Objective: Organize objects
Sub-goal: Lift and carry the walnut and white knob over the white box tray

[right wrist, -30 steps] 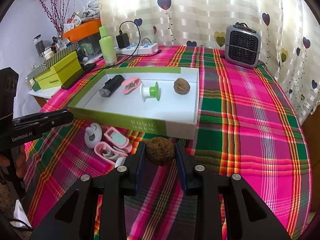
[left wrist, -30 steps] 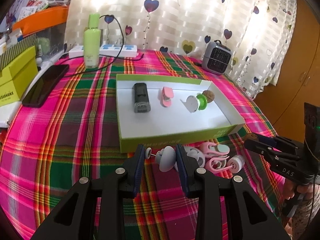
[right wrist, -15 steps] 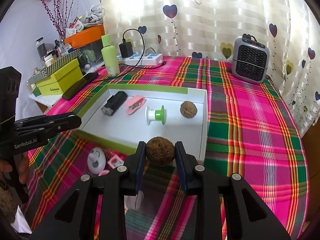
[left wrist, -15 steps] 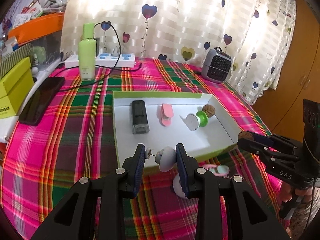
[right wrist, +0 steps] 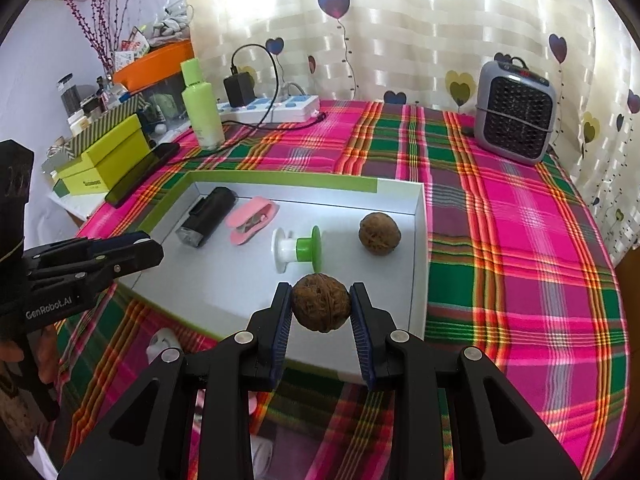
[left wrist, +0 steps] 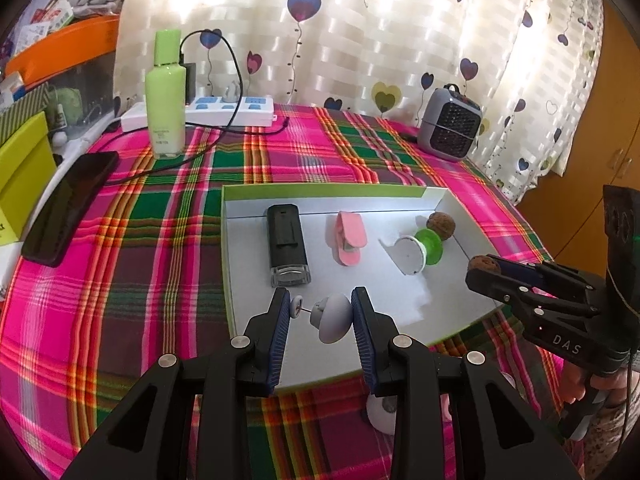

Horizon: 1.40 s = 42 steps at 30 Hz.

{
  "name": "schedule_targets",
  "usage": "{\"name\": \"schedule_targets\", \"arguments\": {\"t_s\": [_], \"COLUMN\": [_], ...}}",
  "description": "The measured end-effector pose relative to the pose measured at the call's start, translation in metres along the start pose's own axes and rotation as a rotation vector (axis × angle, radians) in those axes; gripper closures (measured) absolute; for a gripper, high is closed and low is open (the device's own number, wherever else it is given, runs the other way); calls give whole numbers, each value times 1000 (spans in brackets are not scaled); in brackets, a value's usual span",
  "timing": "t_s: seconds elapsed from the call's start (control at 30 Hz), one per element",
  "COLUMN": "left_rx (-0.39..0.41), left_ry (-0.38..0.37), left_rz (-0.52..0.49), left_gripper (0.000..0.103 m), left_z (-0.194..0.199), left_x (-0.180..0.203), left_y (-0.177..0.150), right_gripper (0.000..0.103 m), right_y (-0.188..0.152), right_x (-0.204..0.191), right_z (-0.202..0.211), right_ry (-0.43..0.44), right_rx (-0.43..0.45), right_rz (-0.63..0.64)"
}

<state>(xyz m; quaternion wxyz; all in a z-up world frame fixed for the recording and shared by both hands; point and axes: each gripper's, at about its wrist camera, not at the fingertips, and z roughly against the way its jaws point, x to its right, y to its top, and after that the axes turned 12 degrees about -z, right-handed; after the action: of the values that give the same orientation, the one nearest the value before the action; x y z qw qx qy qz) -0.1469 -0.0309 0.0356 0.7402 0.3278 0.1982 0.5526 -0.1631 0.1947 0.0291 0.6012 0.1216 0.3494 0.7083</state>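
Note:
A shallow white tray [left wrist: 436, 196] [right wrist: 418, 240] with green rims lies on the plaid cloth. Inside it are a black lighter-like case [left wrist: 287, 246] [right wrist: 206, 220], a pink clip [left wrist: 350, 238] [right wrist: 250, 220], a white-and-green spool [left wrist: 420, 250] [right wrist: 298, 250] and a walnut [left wrist: 441, 226] [right wrist: 379, 234]. My left gripper [left wrist: 320, 316] is shut on a small grey mushroom-shaped knob [left wrist: 333, 318], held over the tray's near part. My right gripper [right wrist: 320, 308] is shut on a second walnut [right wrist: 320, 308] above the tray's near right corner; it also shows as the right gripper [left wrist: 486, 268] at the tray's right rim.
A green bottle [left wrist: 165, 96], a power strip [left wrist: 230, 110], a phone [left wrist: 68, 208] and yellow-green boxes [right wrist: 106, 156] stand left and behind. A small grey heater [right wrist: 516, 116] sits at the back right. A white round piece [left wrist: 380, 412] and pink bits lie in front of the tray.
Both grippers have moved forward from the cloth in front of the tray to above its near part, each carrying its object. The tray's contents have not shifted.

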Motion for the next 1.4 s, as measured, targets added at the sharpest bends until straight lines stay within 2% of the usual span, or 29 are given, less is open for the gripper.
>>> {"name": "schedule_targets", "arguments": {"t_s": [0.63, 1.03, 1.4], "left_rx": [-31, -36, -36], "left_ry": [13, 16, 52], "left_rz": [-21, -24, -39], "left_gripper": [74, 73, 73], "left_z": [-18, -22, -26], "left_x": [1, 4, 8], "left_y": [2, 3, 4], "right_gripper": [73, 73, 73], "right_y": [5, 6, 7], "right_x": [3, 4, 2], "right_z": [-25, -26, -28], "right_ry": [-52, -70, -97], "right_rx": [-49, -39, -18], "right_rz": [-8, 2, 26]}}
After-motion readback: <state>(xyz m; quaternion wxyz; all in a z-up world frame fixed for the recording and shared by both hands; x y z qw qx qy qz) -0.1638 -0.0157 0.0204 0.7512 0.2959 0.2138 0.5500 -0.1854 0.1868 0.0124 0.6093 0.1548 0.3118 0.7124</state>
